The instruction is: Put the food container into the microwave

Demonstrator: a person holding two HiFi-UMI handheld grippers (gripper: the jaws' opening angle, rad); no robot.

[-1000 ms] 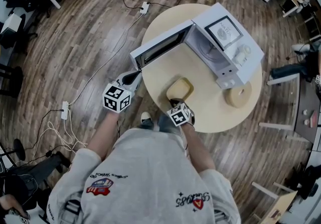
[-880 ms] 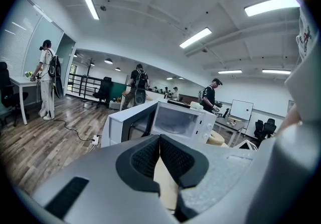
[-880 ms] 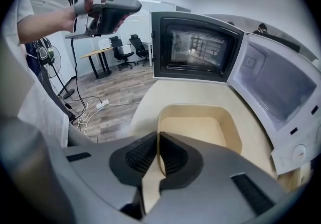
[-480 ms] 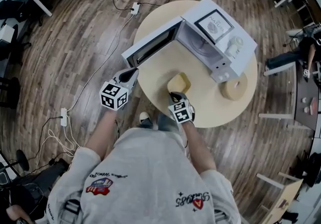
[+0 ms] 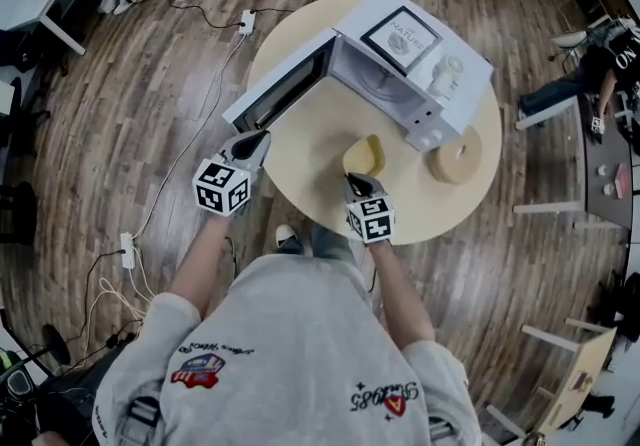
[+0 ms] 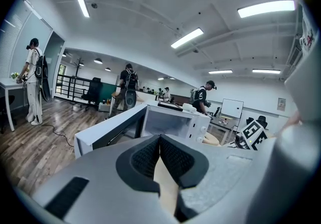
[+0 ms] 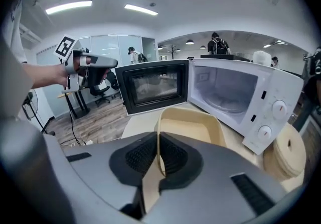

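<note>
The right gripper (image 5: pixel 358 179), jaws shut on the near wall of the pale yellow plastic food container (image 5: pixel 364 153), is lifting it, tilted, off the beige table (image 5: pixel 300 149) towards the open white microwave (image 5: pixel 405 59), so insertion is coming next; the left gripper (image 5: pixel 252 142) is waiting closed and empty

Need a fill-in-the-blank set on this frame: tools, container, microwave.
1. The right tool is shut on the thin ____ of the pale yellow plastic food container.
2. The black-framed door of the white microwave stands ____.
3. The left tool is shut with ____ between its pads.
4. The microwave stands on a round beige ____.

Missing words: rim; open; nothing; table.
</note>
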